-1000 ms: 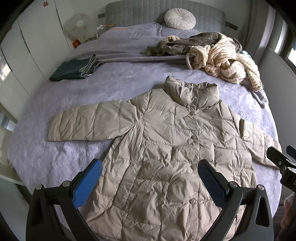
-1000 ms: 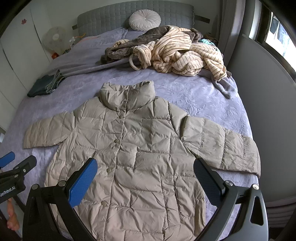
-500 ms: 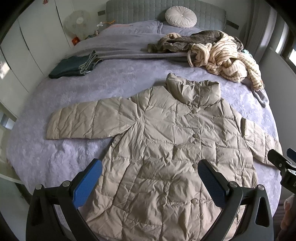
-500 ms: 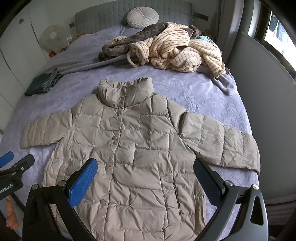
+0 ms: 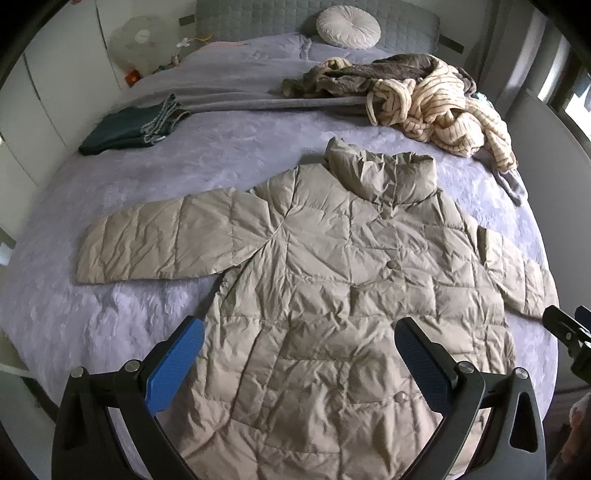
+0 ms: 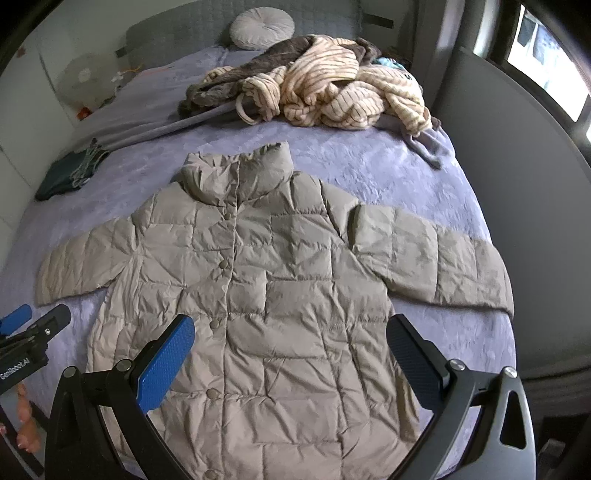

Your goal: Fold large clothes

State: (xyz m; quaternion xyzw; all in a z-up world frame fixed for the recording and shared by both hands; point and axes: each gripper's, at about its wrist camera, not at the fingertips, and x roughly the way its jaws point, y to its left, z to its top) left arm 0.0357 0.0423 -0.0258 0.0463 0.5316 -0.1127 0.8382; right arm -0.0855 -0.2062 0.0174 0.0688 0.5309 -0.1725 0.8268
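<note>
Lavender bed point(image 5: 229, 155) | beige coat point(image 5: 332, 295) flat | left claw point(image 5: 299, 354), right claw point(image 6: 290, 350) apart

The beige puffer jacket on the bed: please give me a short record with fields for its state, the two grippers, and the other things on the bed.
jacket: beige puffer jacket lies flat, front up, buttoned, both sleeves spread out sideways
fold state: not yet folded
left gripper: jaws open, above the lower part of the jacket, holding nothing
right gripper: jaws open, above the lower part of the jacket, holding nothing
bed: lilac cover
behind collar: pile of striped cream and grey-brown clothes
far left: dark green folded clothes
headboard: round pillow
</note>
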